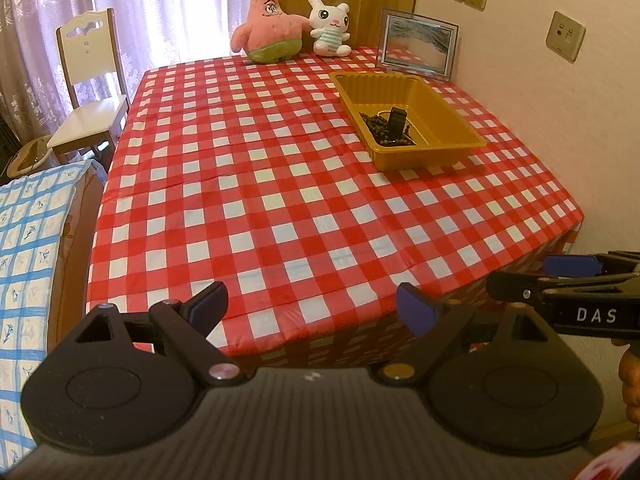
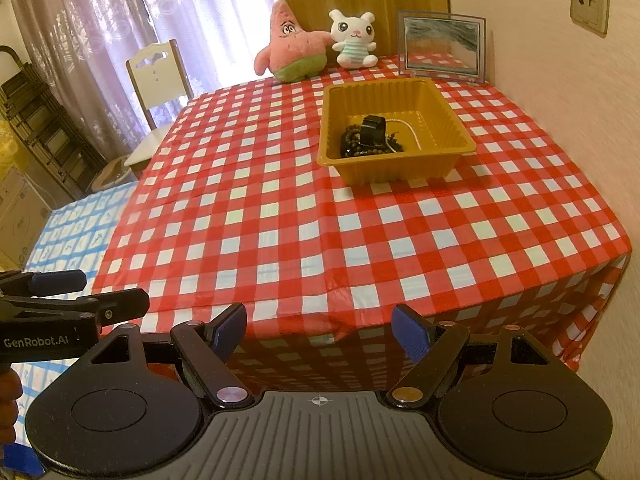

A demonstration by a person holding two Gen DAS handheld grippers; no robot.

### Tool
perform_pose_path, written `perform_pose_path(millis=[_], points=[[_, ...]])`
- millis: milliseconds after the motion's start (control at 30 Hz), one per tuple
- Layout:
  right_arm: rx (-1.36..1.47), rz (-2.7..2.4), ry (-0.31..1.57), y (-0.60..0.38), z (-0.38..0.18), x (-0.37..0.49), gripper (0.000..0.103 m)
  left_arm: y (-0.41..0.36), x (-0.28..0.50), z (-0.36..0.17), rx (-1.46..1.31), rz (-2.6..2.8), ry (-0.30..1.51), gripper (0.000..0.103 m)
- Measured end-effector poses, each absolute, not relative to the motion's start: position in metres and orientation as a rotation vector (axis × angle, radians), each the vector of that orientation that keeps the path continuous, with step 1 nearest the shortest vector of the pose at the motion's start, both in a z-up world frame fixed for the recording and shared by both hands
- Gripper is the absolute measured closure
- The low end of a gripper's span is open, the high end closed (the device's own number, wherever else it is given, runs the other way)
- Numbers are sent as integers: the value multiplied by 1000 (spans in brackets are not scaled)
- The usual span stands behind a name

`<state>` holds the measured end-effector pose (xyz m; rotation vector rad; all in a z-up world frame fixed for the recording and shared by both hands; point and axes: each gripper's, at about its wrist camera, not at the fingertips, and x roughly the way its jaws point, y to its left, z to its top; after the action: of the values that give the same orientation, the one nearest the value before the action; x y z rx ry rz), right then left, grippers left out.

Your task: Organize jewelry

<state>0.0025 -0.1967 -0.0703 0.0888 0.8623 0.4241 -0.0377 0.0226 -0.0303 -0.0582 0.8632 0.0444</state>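
I see a table (image 2: 320, 220) draped in a glossy red-and-white checked cloth that creases over the near edge and hangs down the front. On it, towards the far right, sits a rectangular tray (image 2: 456, 120) of thin mustard-coloured plastic with ribbed walls. The jewelry (image 2: 368, 140) lies heaped in the tray's near corner: strands of small dark beads, a chunky black piece standing on top, and a thin pale cord curling away; I cannot separate the pieces further. My left gripper (image 1: 312, 308) and right gripper (image 2: 320, 328) both hang before the table's near edge, tilted down towards it, each with its blue-padded jaws spread wide and nothing between them. Each gripper also pokes into the other's view from the side, cut off by the picture's edge. At the back stand a fuzzy pink star-shaped plush (image 2: 292, 46), a white bunny plush (image 2: 354, 40) in a striped shirt, and a glass picture frame (image 2: 442, 46) against the wall. A pale wooden chair (image 1: 90, 80) stands beside sheer curtains.
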Motion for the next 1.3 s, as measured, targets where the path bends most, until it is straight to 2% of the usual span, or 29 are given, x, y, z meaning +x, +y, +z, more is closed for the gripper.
perform_pose_path(millis=[1300], points=[[86, 434, 855, -193, -67, 4, 24, 20, -39, -28, -52, 50, 852, 13]])
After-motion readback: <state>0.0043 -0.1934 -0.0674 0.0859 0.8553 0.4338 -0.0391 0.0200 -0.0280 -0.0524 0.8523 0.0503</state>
